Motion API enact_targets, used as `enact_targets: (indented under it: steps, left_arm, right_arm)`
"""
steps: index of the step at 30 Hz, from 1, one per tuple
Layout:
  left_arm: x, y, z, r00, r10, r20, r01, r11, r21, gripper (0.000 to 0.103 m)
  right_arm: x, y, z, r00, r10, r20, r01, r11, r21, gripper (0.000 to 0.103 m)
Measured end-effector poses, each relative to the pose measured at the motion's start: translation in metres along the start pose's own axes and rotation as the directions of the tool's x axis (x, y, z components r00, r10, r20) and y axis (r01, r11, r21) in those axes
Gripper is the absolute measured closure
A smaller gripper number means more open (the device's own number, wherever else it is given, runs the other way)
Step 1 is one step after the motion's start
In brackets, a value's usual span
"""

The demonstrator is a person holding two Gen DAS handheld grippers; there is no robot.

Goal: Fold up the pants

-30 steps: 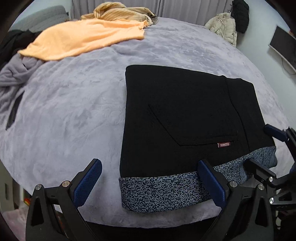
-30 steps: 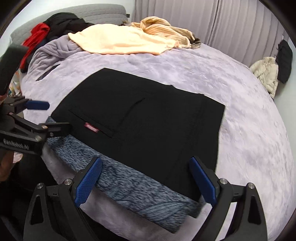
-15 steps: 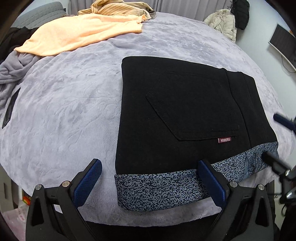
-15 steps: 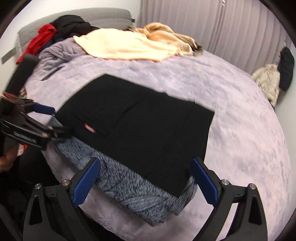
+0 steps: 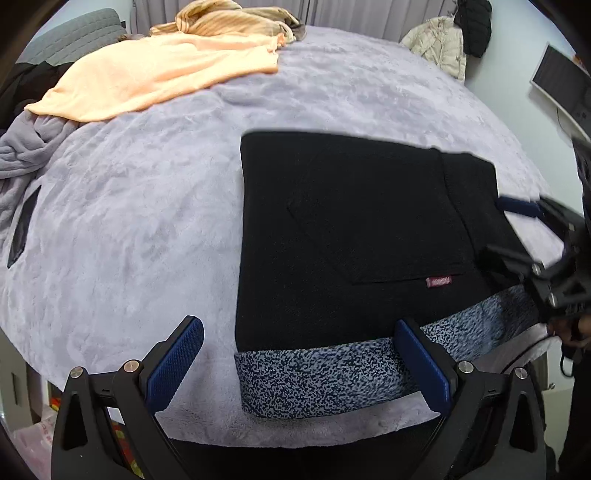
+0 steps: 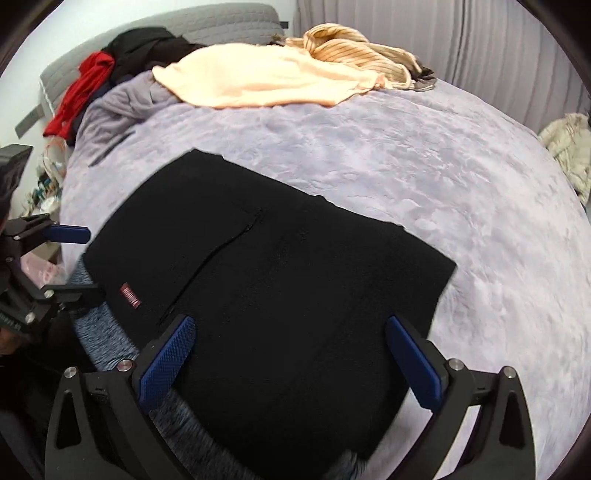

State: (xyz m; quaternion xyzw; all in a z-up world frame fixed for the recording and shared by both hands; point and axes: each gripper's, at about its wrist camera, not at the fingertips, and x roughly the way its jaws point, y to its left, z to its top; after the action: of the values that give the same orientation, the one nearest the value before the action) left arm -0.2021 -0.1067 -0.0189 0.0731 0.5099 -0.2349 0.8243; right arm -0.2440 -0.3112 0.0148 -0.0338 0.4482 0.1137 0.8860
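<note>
The black pants (image 5: 343, 236) lie folded flat in a rectangle on the lilac bed cover (image 5: 129, 206), with a speckled blue-grey lining band (image 5: 332, 373) along the near edge and a small red label (image 5: 439, 281) by the back pocket. My left gripper (image 5: 299, 362) is open and empty just above the band. My right gripper (image 6: 291, 358) is open and empty over the pants (image 6: 266, 295), at their near right part. It also shows in the left wrist view (image 5: 517, 229), and the left gripper shows in the right wrist view (image 6: 70, 258).
A peach garment (image 5: 155, 77) and a striped tan one (image 5: 229, 18) lie at the far side of the bed. Grey, black and red clothes (image 6: 85, 85) are piled at the far left. A beige jacket (image 5: 439, 48) and a monitor (image 5: 561, 88) stand beyond the right edge.
My right gripper has moved forward over the pants, so its fingers now straddle the black cloth. My left gripper has shifted slightly; the pants lie still.
</note>
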Motion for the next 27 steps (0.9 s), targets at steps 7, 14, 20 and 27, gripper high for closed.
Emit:
enact_targets:
  steps: [7, 14, 20, 27]
  left_arm:
    - [-0.019, -0.022, 0.011, 0.995, -0.082, 0.051, 0.075, 0.988, 0.137, 0.0]
    - [0.02, -0.053, 0.006, 1.0, -0.004, 0.0, 0.004, 0.974, 0.227, 0.0]
    - [-0.001, -0.022, 0.02, 0.999, -0.047, 0.007, 0.045, 0.986, 0.16, 0.0]
    - [0.007, 0.036, 0.046, 0.994, -0.097, -0.046, 0.097, 0.995, -0.014, 0.0]
  right_arm:
    - [-0.056, 0.035, -0.042, 0.989, 0.118, 0.084, -0.104, 0.982, -0.161, 0.001]
    - [-0.033, 0.04, -0.065, 0.996, 0.082, 0.033, -0.074, 0.979, -0.189, 0.0]
    - [-0.062, 0.003, -0.058, 0.987, 0.12, 0.111, -0.118, 0.993, -0.022, 0.0]
    - [-0.066, -0.063, -0.073, 0.992, 0.085, 0.095, -0.106, 0.963, 0.248, 0.0]
